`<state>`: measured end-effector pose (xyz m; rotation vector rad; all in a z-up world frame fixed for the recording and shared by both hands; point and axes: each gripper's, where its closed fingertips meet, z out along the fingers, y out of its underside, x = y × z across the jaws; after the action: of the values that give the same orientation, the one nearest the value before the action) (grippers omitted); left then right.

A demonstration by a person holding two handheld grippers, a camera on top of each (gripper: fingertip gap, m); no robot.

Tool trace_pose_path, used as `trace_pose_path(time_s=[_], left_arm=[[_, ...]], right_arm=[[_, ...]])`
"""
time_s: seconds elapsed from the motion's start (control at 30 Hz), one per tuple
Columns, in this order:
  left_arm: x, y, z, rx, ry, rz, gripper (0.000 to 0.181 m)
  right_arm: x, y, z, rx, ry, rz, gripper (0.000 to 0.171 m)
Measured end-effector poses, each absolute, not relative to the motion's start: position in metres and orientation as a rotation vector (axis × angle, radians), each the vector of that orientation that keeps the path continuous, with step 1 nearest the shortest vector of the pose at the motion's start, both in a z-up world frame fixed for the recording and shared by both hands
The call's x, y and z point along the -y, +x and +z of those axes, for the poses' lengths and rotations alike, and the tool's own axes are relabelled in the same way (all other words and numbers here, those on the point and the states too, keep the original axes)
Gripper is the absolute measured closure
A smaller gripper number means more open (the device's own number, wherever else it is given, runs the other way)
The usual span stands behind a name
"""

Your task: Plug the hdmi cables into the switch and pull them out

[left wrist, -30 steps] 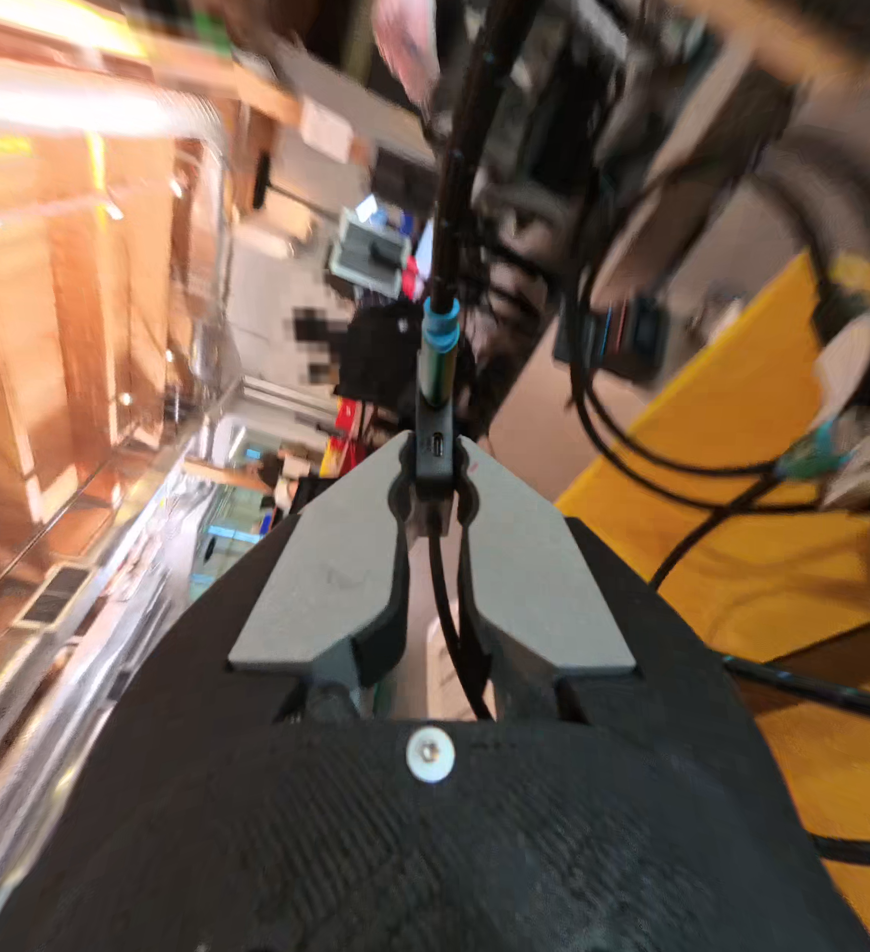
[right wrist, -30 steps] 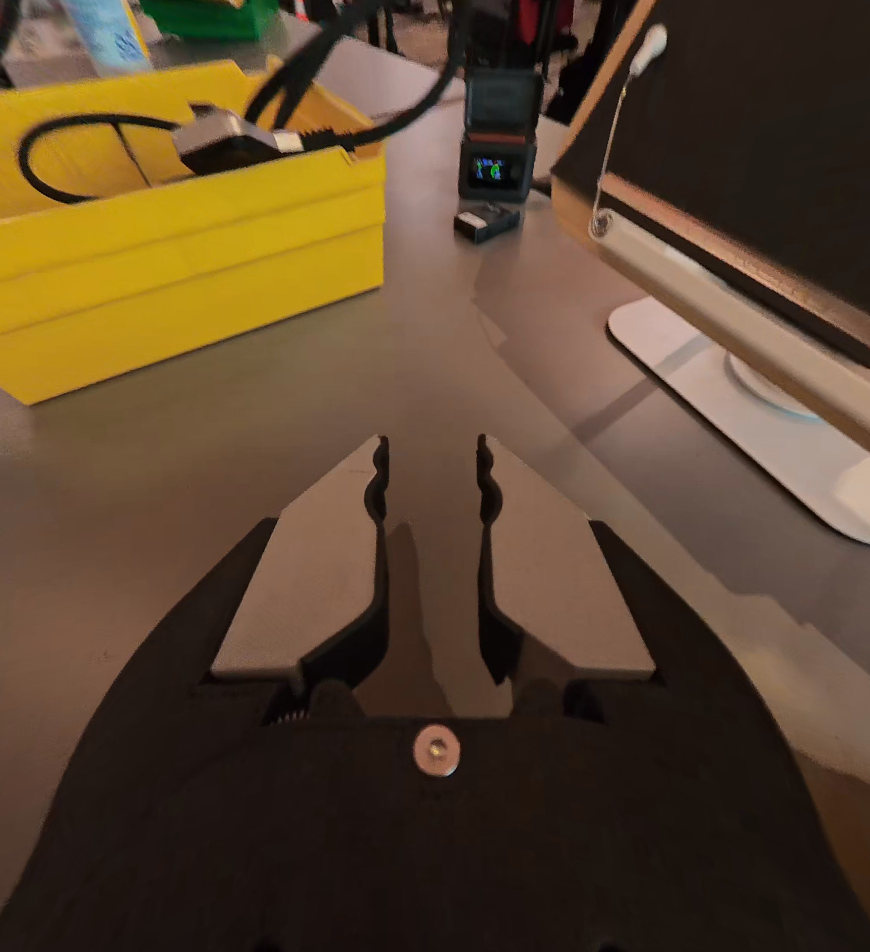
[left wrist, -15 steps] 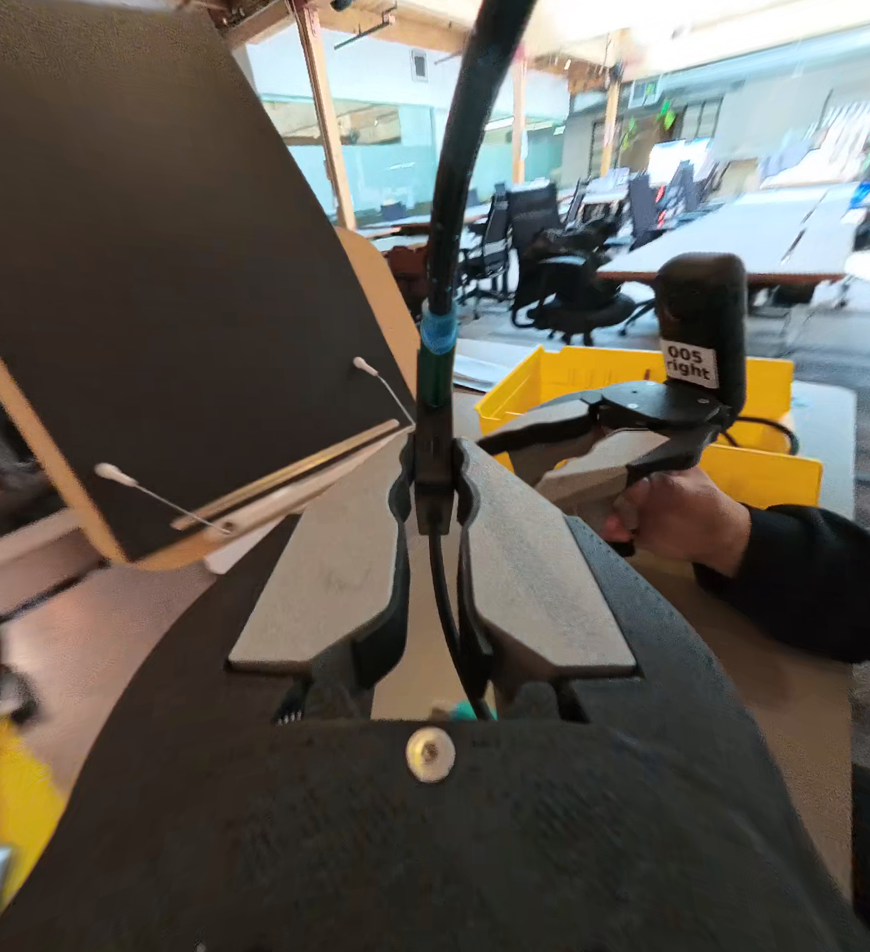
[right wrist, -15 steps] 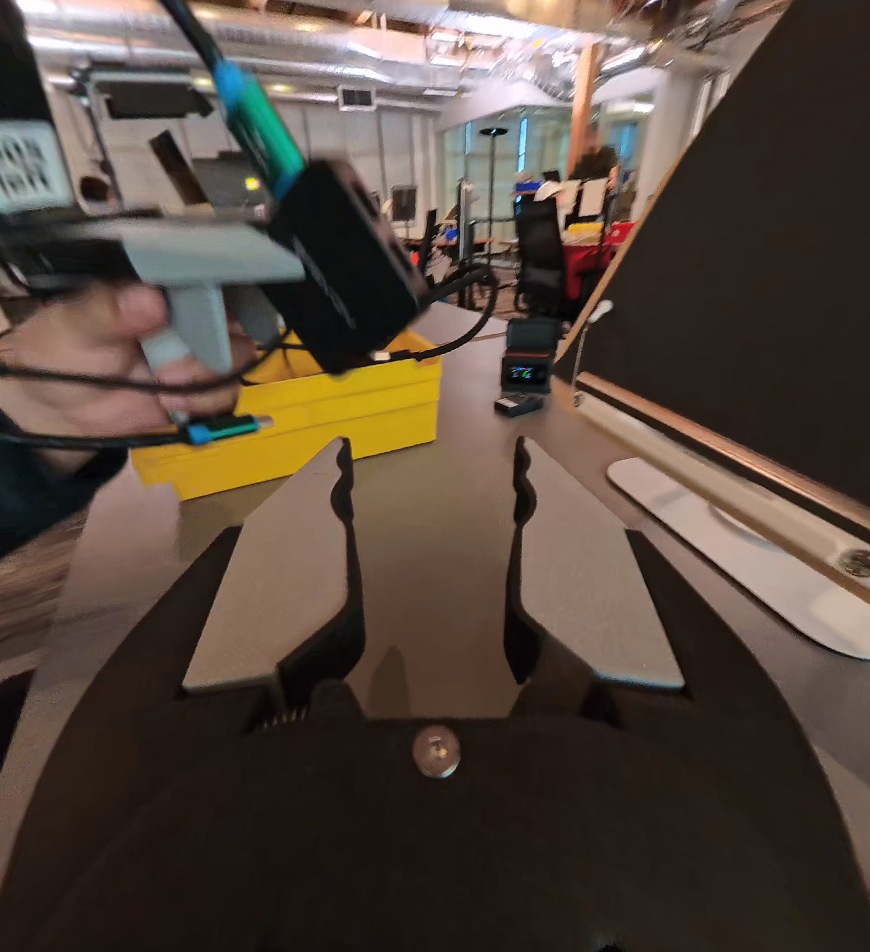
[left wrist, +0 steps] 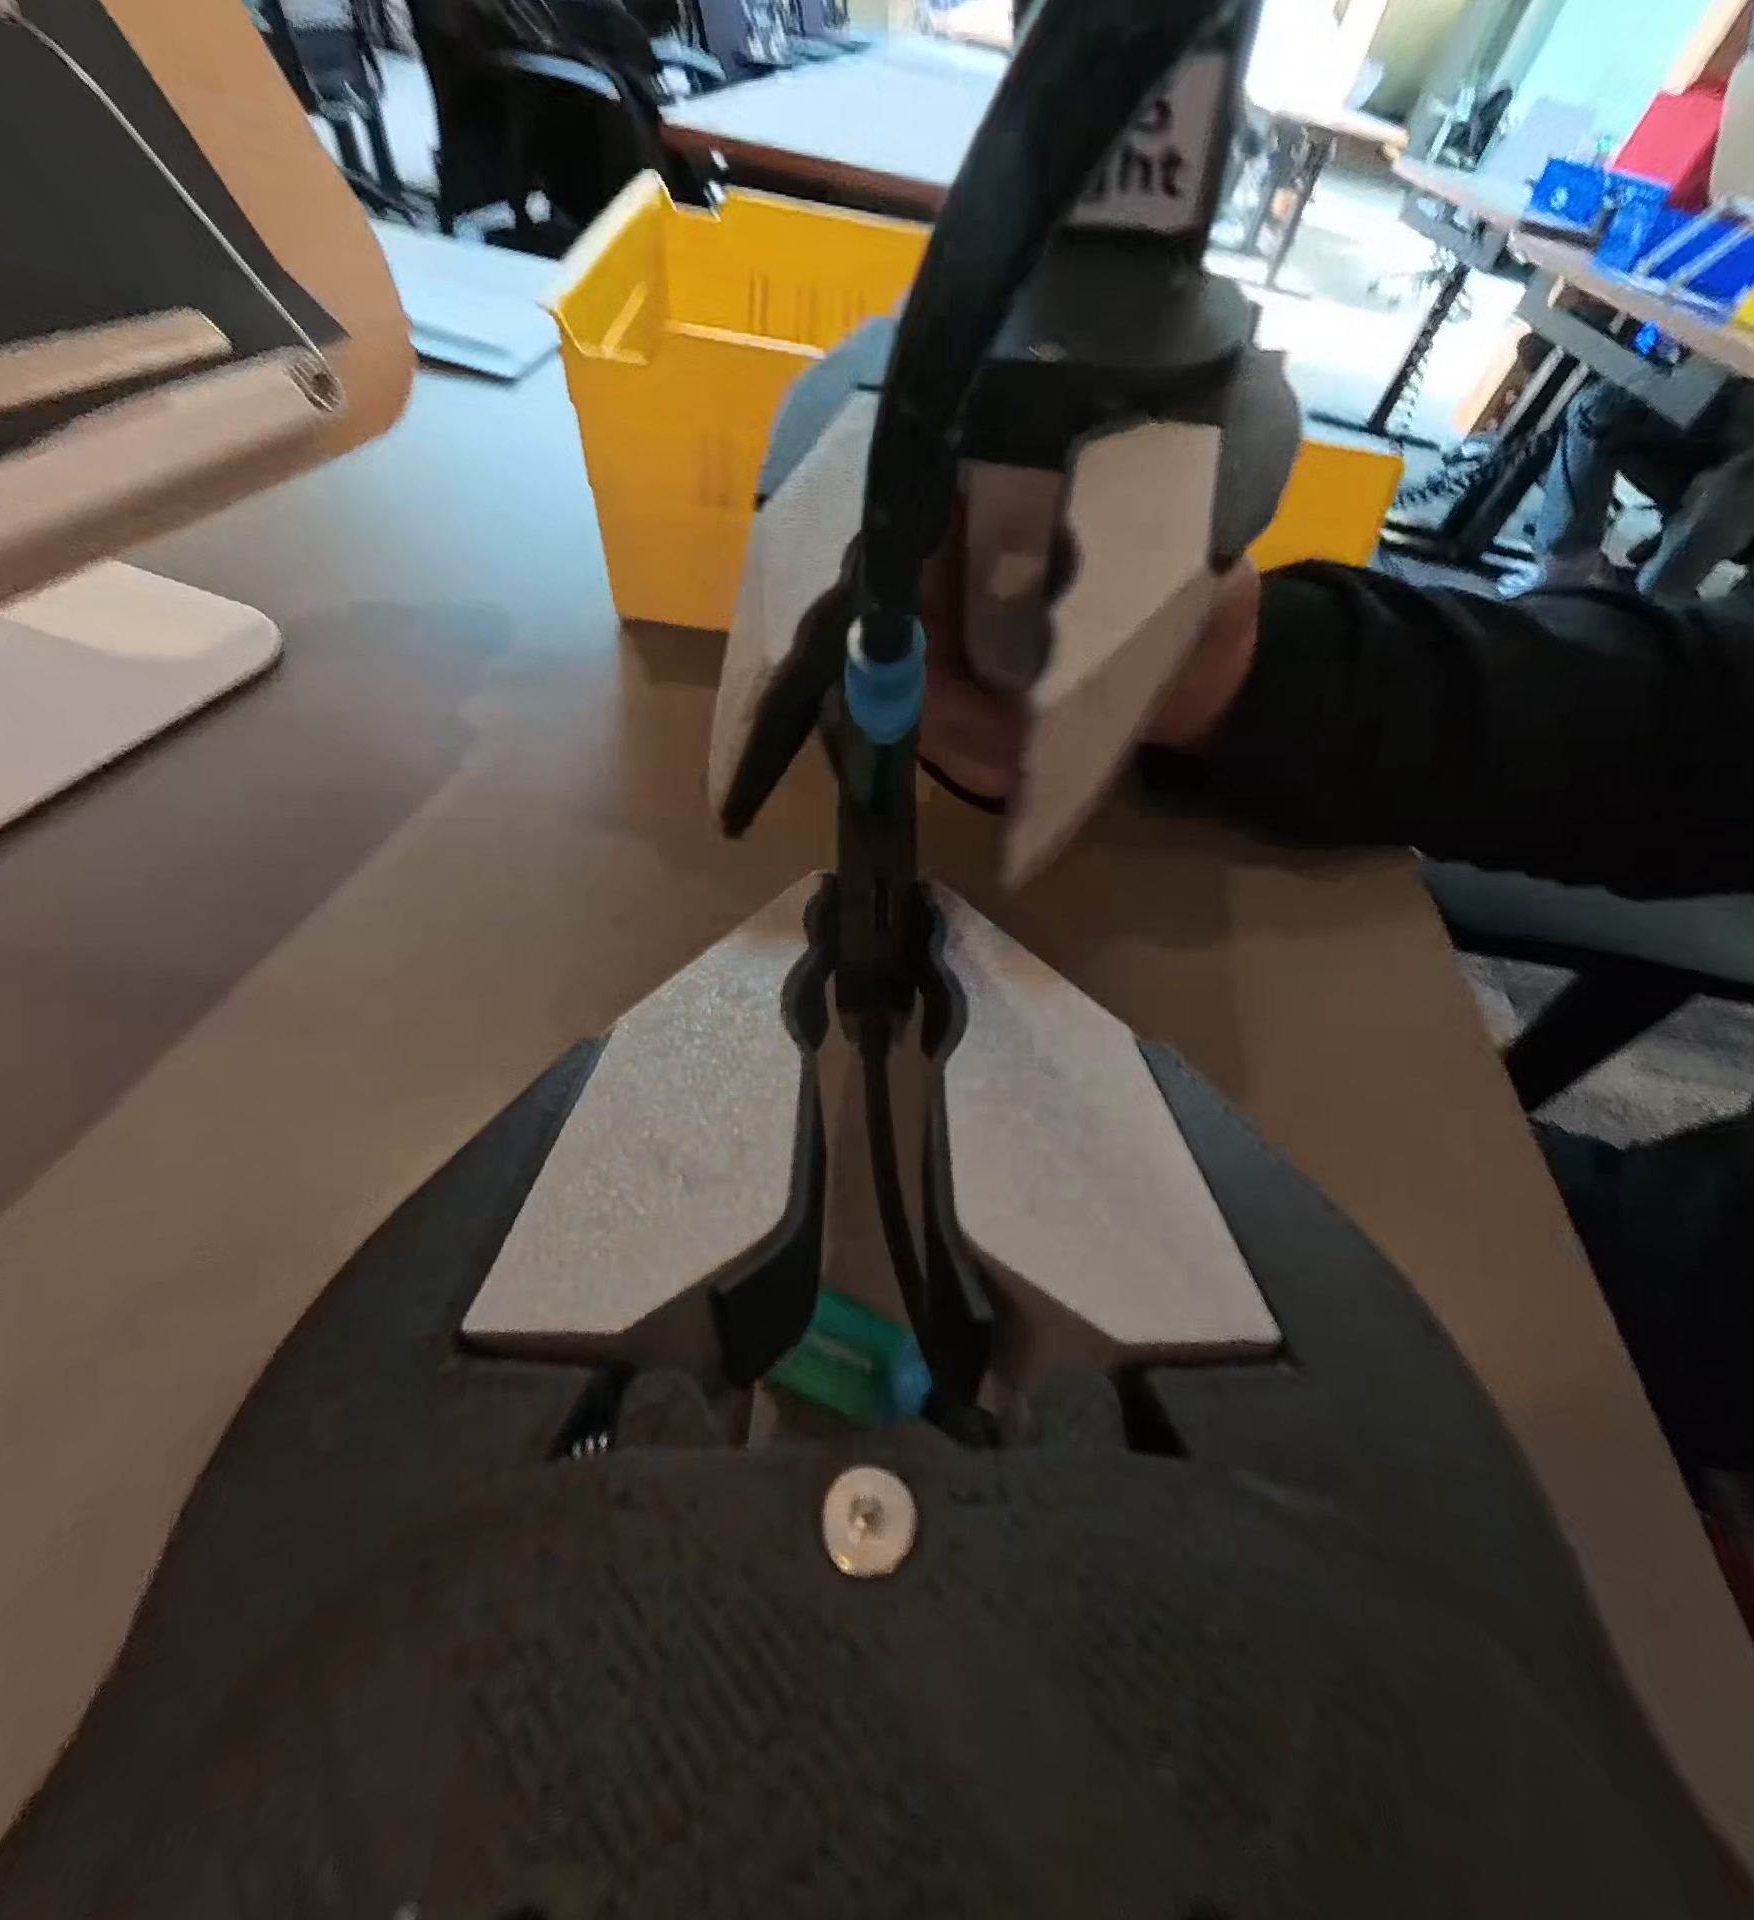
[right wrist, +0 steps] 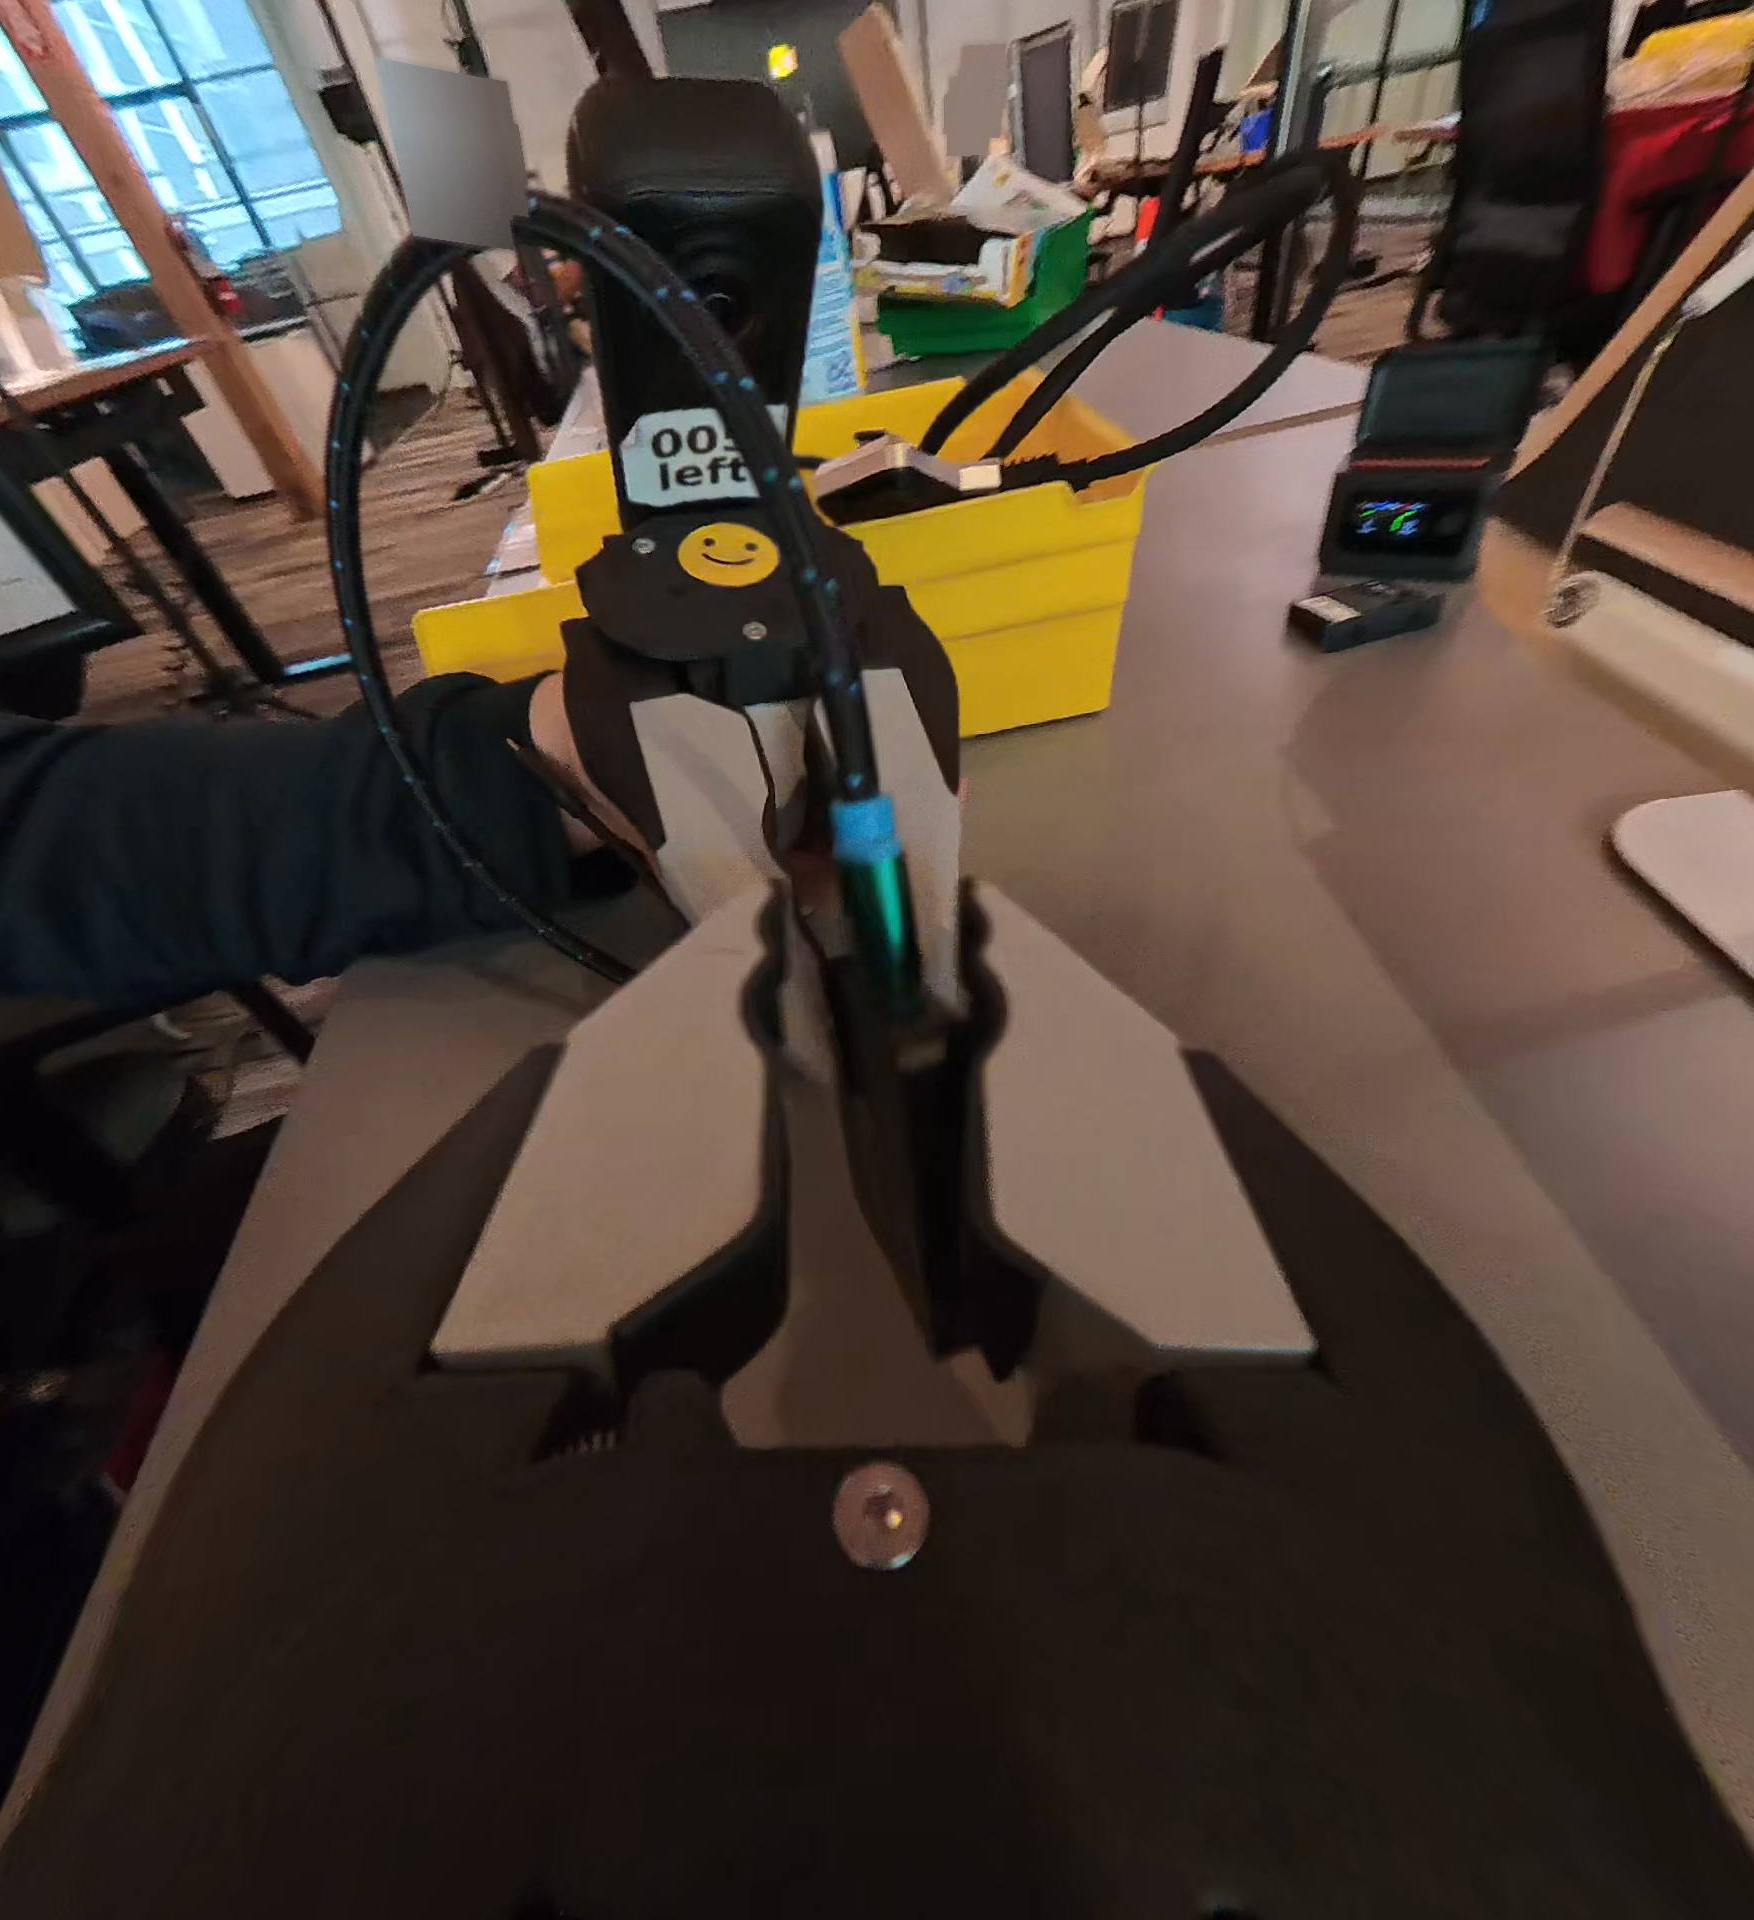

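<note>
grey desk (right wrist: 1372, 935); left gripper (left wrist: 875, 914) pinching switch (left wrist: 868, 966); right gripper (right wrist: 868, 935) spread around hdmi plug (right wrist: 878, 914); only right view shows cable loop (right wrist: 374, 436).

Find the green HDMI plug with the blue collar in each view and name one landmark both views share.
Left wrist view: the green HDMI plug stands upper centre, just beyond the left tool, between the open fingers of the right tool.
Right wrist view: it is at centre, slightly tilted, at the right tool's tips, in front of the left tool.
Shared landmark: the yellow bin on the table behind.
</note>
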<state>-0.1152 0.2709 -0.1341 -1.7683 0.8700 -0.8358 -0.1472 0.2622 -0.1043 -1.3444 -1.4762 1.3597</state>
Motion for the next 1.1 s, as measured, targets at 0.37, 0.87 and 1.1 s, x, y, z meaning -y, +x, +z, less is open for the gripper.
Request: trace_pose_path(time_s=[0.37, 0.87, 1.1], left_arm=[[-0.275, -0.106, -0.128, -0.719, -1.761, -0.96, 0.166], [-0.28, -0.119, -0.141, -0.743, -1.839, -0.885, 0.17], [-0.262, -0.13, -0.142, -0.837, -1.867, -0.971, 0.17]], right_arm=[[-0.271, -0.149, -0.094, 1.345, -1.37, 1.483, 0.162], [-0.281, -0.144, -0.115, 1.5, -1.408, 1.521, 0.156], [-0.262, -0.153, -0.114, 1.708, -1.343, 1.522, 0.16]])
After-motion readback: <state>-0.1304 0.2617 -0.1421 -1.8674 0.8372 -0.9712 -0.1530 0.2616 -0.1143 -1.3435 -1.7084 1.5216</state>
